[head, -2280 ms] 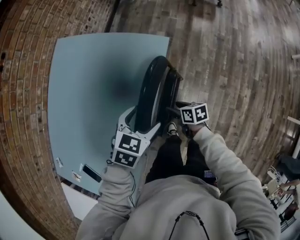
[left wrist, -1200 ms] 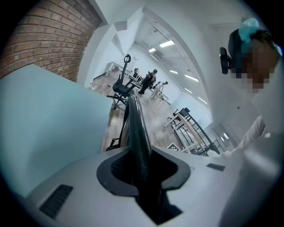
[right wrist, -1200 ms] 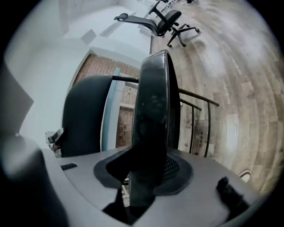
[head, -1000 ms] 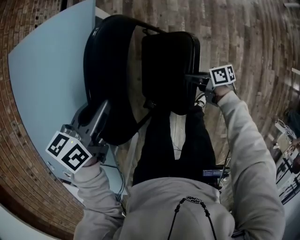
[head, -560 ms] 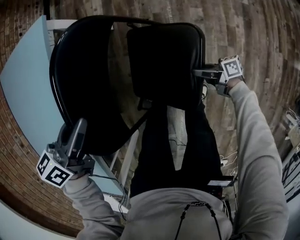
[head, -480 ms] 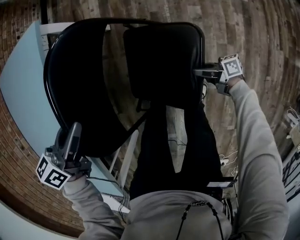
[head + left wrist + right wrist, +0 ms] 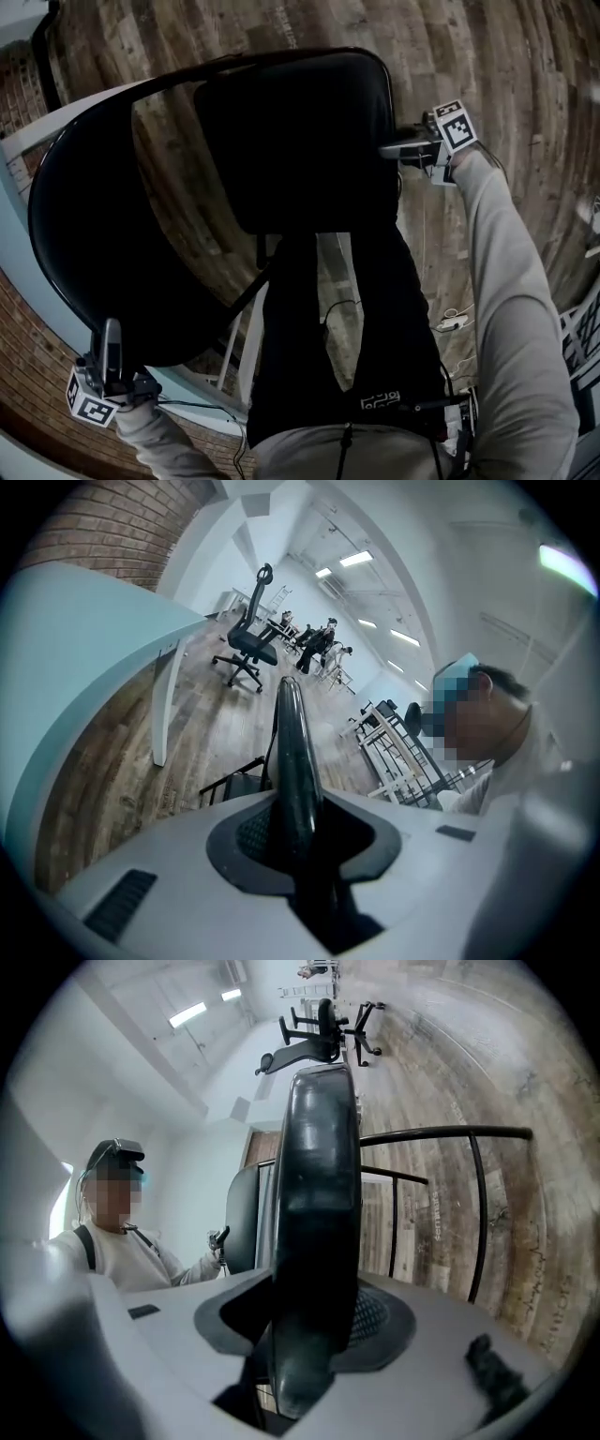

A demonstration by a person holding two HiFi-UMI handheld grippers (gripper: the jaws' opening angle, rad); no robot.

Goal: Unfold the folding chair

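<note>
The floor (image 7: 487, 56) is worn wooden planking, grey-brown, with a loose cable (image 7: 448, 322) lying on it. A red brick wall (image 7: 122, 527) runs along one side, and near it stands a pale blue table (image 7: 75, 667) on a white leg (image 7: 167, 705). Overhead the ceiling is white, with strip lights (image 7: 356, 559) lit (the room reads as long and bright). Far down it stand a black office chair (image 7: 246, 644) and a few seated people (image 7: 314, 639). Nearer is a metal rack (image 7: 398, 752).
</note>
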